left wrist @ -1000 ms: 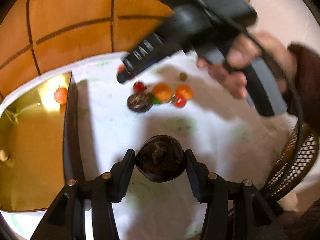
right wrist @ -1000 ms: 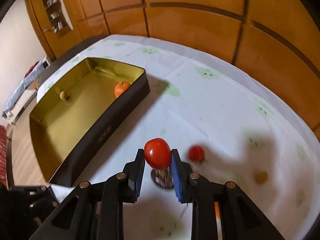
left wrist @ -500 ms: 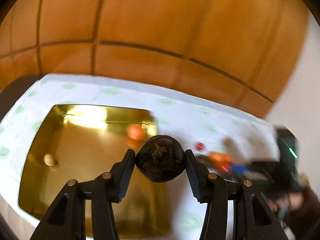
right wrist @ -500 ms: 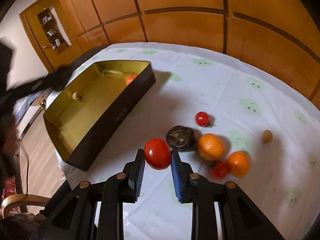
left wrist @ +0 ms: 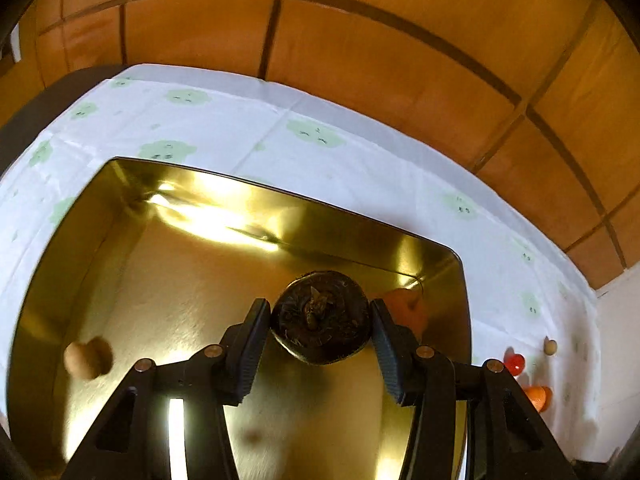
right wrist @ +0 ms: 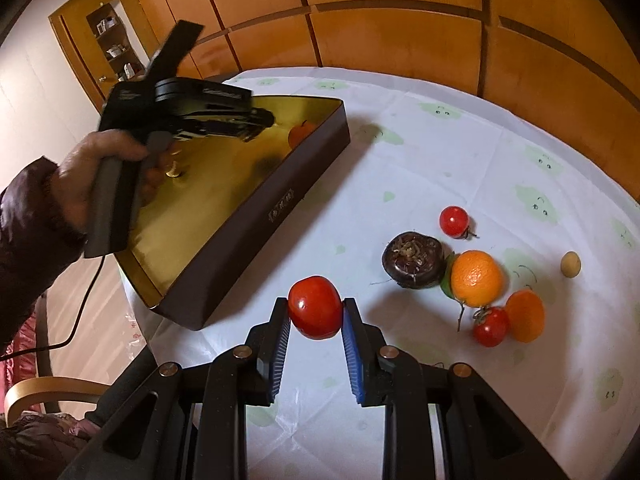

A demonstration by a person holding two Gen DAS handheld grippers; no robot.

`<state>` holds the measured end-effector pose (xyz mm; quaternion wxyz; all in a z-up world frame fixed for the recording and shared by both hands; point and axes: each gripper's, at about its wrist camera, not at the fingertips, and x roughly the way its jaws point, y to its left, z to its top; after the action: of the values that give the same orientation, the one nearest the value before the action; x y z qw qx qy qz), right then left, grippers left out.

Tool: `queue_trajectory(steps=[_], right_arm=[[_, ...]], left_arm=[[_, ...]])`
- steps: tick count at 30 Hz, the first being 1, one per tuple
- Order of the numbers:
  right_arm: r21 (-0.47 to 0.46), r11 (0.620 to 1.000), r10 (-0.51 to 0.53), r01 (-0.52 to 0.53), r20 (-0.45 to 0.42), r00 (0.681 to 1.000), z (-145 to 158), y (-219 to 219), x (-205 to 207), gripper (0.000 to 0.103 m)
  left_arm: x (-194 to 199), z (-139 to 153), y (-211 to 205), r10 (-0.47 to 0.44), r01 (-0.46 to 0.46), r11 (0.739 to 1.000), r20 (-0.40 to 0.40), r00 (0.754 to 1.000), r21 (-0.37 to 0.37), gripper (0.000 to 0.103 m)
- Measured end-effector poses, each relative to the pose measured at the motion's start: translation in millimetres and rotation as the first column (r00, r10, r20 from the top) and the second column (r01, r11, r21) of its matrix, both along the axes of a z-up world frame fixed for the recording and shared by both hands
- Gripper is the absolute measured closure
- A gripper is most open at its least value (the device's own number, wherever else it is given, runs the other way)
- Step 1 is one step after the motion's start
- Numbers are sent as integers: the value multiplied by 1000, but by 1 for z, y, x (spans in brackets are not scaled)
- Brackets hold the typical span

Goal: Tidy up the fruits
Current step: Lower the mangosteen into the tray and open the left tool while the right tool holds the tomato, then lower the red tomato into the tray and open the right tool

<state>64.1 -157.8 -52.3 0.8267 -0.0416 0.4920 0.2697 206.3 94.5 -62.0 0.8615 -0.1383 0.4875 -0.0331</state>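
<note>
My left gripper [left wrist: 320, 332] is shut on a dark brown water chestnut [left wrist: 320, 316] and holds it over the gold tin box [left wrist: 168, 280]. The box holds an orange fruit [left wrist: 404, 312] and a small tan ball [left wrist: 82, 360]. My right gripper [right wrist: 315, 320] is shut on a red tomato [right wrist: 315, 306] above the tablecloth, beside the box's near corner [right wrist: 280, 208]. The left gripper [right wrist: 264, 120] also shows in the right wrist view, over the box. On the cloth lie another water chestnut [right wrist: 414, 260], an orange [right wrist: 476, 278], a smaller orange [right wrist: 525, 316], two tomatoes [right wrist: 454, 220] [right wrist: 490, 326] and a tan ball [right wrist: 571, 264].
A white cloth with green prints [right wrist: 400, 168] covers the round table. Wooden wall panels [right wrist: 400, 32] stand close behind it. A wooden chair [right wrist: 44, 396] is at the lower left. Loose fruits [left wrist: 514, 364] show at the right edge of the left wrist view.
My left gripper carried the water chestnut further over the tin box. My right gripper drew back from the fruit pile with the tomato still held.
</note>
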Motion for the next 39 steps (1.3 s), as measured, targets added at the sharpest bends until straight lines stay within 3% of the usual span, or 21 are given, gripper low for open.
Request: queue_trajectory(steps=[5, 9, 15, 18, 24, 33, 39], right_arm=[[5, 1000, -6, 6, -5, 1000, -2, 1, 1, 77], [2, 1000, -10, 10, -5, 1000, -2, 2, -1, 77], [7, 1000, -16, 15, 11, 1000, -1, 7, -2, 77], [18, 1000, -20, 19, 29, 999, 6, 10, -3, 77], [34, 999, -2, -1, 83, 997, 26, 30, 3, 77], [0, 997, 73, -74, 150, 986, 44, 83, 23, 77], [-76, 990, 128, -117, 153, 980, 35, 118, 42, 77]], left_arm=[[12, -11, -9, 2, -2, 1000, -25, 1000, 21, 52], [5, -2, -8, 12, -12, 1000, 0, 1000, 21, 47], [-47, 32, 2, 74, -81, 995, 101, 992, 62, 31], [-85, 46, 1, 83, -104, 986, 156, 984, 128, 30], [-143, 57, 7, 98, -141, 974, 234, 967, 176, 26], [-192, 65, 12, 103, -180, 955, 307, 946, 234, 24], [-205, 73, 14, 96, -192, 947, 340, 935, 259, 22]])
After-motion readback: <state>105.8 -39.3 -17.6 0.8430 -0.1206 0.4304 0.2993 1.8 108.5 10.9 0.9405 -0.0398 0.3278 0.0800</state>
